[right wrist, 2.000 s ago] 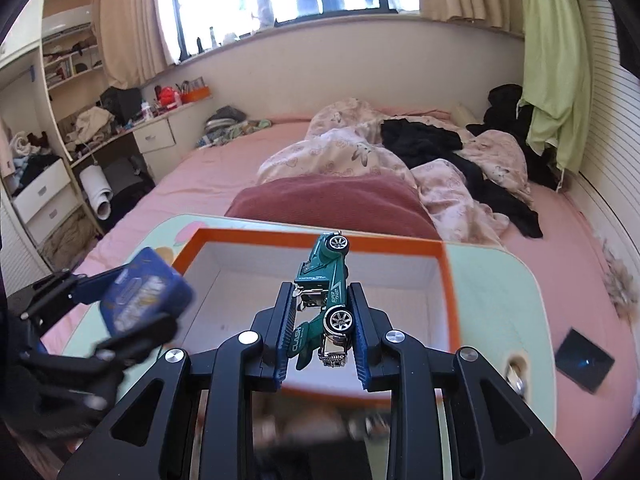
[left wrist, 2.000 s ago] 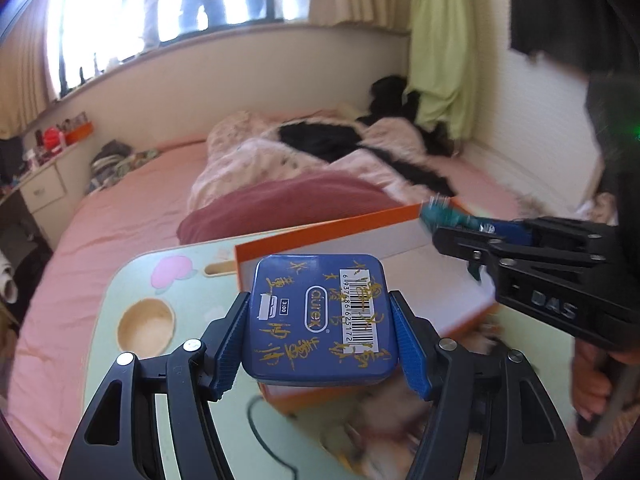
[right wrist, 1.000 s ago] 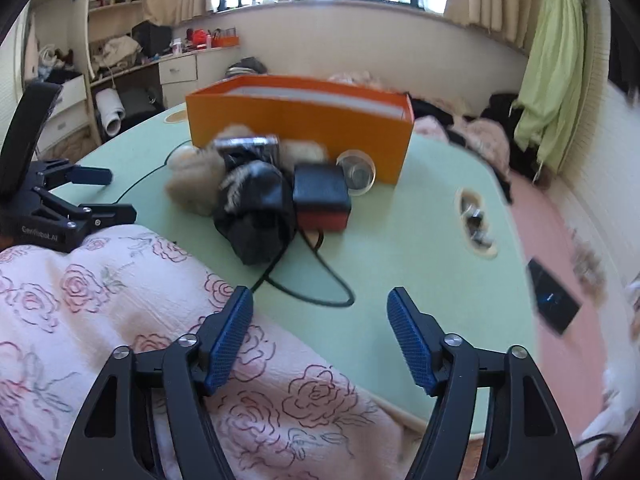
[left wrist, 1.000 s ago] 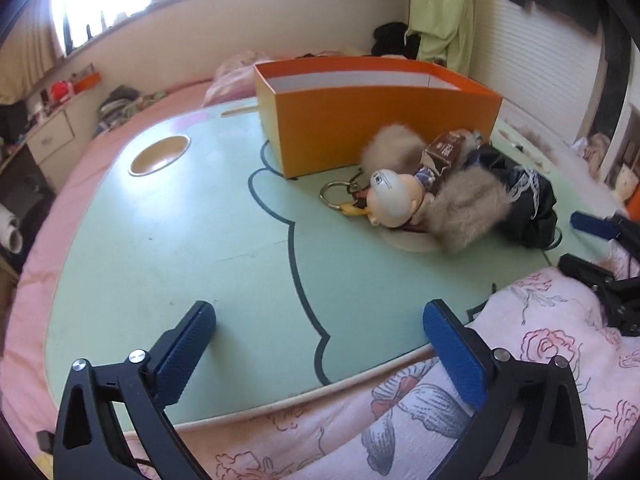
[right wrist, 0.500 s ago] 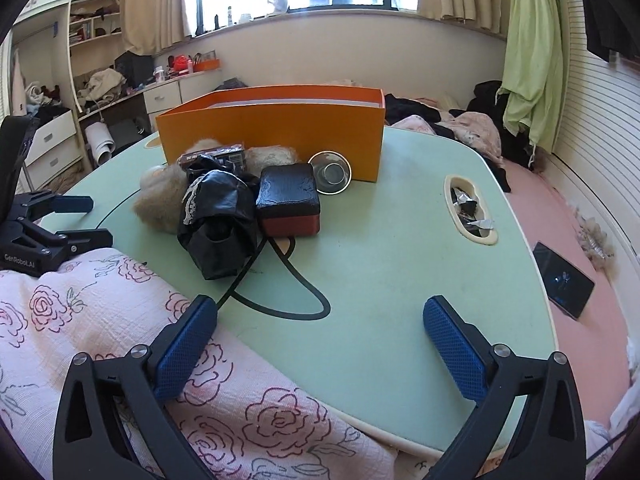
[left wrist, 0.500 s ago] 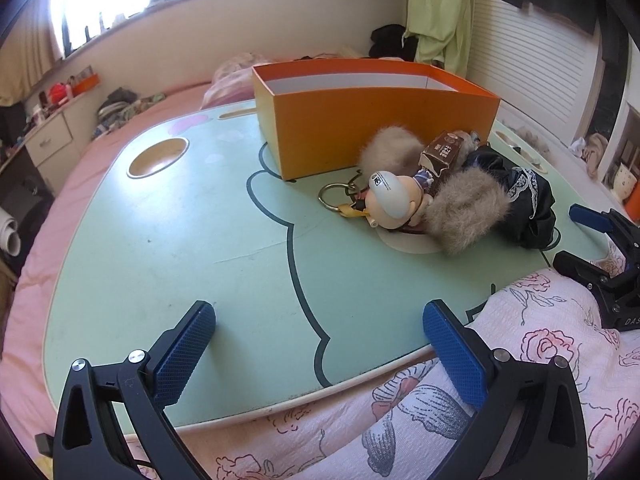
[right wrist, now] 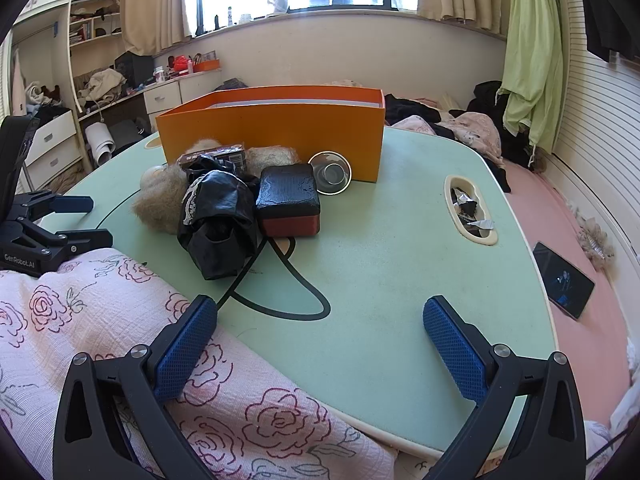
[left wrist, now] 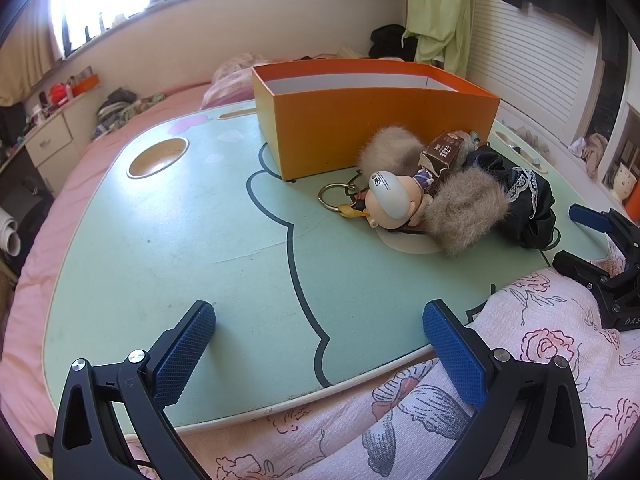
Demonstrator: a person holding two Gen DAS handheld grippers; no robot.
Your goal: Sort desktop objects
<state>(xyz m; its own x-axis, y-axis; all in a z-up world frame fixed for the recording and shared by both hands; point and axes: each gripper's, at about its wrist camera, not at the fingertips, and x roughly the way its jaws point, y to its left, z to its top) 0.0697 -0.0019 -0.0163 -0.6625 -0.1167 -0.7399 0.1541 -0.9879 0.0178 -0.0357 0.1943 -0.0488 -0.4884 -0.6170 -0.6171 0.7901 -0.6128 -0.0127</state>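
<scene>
An orange box (left wrist: 376, 120) (right wrist: 272, 132) stands open-topped at the back of the pale green table (left wrist: 180, 248). In front of it lies a heap: a doll keychain (left wrist: 392, 200), two fur pompoms (left wrist: 464, 208), a brown packet (right wrist: 214, 156), a black lacy pouch (right wrist: 220, 216), a black-and-red case (right wrist: 288, 200) and a round clear lid (right wrist: 330, 176). My left gripper (left wrist: 318, 320) hangs open and empty over the near left edge, well short of the heap. At the near right edge my right gripper (right wrist: 320, 312) is also open wide, with nothing between its fingers.
A floral quilt (right wrist: 100, 312) lies over the near edge between the grippers. The table has a round cup hole (left wrist: 158, 156) at the left and an oval slot with wrappers (right wrist: 470, 210) at the right. A phone (right wrist: 564, 280) rests on the pink bed.
Two seconds ago the left gripper held a blue tin and the right a green toy car over the box. Both now sit empty at the near edge, and the right jaws have widened.
</scene>
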